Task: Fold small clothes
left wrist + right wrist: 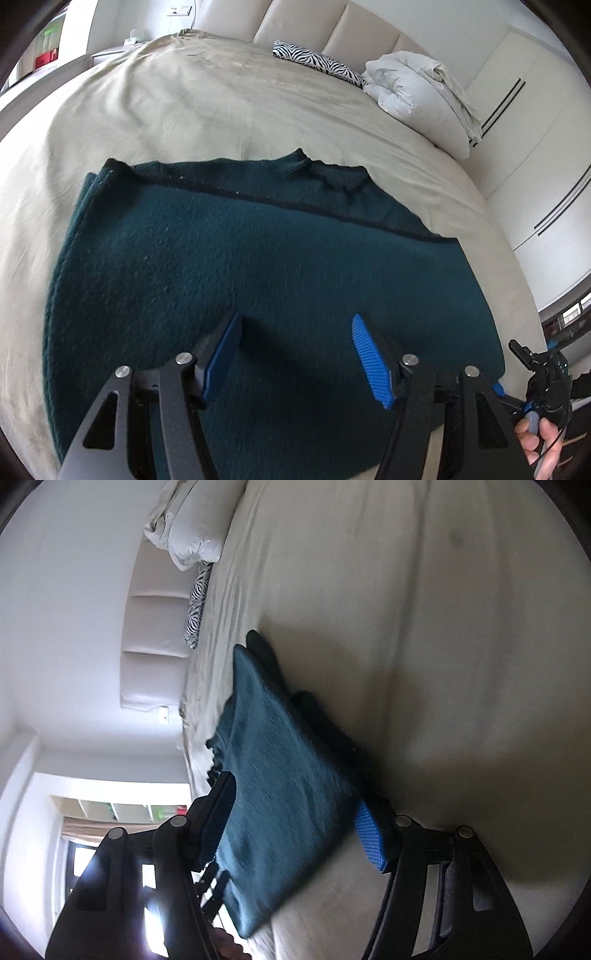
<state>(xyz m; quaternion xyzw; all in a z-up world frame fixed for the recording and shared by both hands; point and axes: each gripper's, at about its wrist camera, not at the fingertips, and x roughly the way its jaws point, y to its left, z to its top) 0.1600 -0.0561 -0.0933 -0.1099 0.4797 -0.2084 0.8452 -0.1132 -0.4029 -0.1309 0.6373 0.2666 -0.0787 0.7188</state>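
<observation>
Two pairs of tongs work one dark teal sweater [229, 280] that lies partly folded on the beige bed sheet [184, 107], and the main risk, as we judge it, sits at the right tongs [295, 819]. In the right wrist view their fingers stand either side of a raised flap of the knit, spread fairly wide, and we cannot tell whether they actually pinch it. If the hold is loose, the thick fabric may slide out mid-fold and flop back askew. A sharp pull could also drag the lower layers across the smooth sheet and undo the fold line seen toward the far edge.

Our left tongs [295, 354] are released, fingers wide apart, hovering over the near part of the sweater and gripping nothing, so nothing pins the garment down. The sweater spreads out ahead of them, its collar at the far side. A white duvet [421, 96] and a zebra-print pillow [317, 62] lie well apart, far right by the headboard.
</observation>
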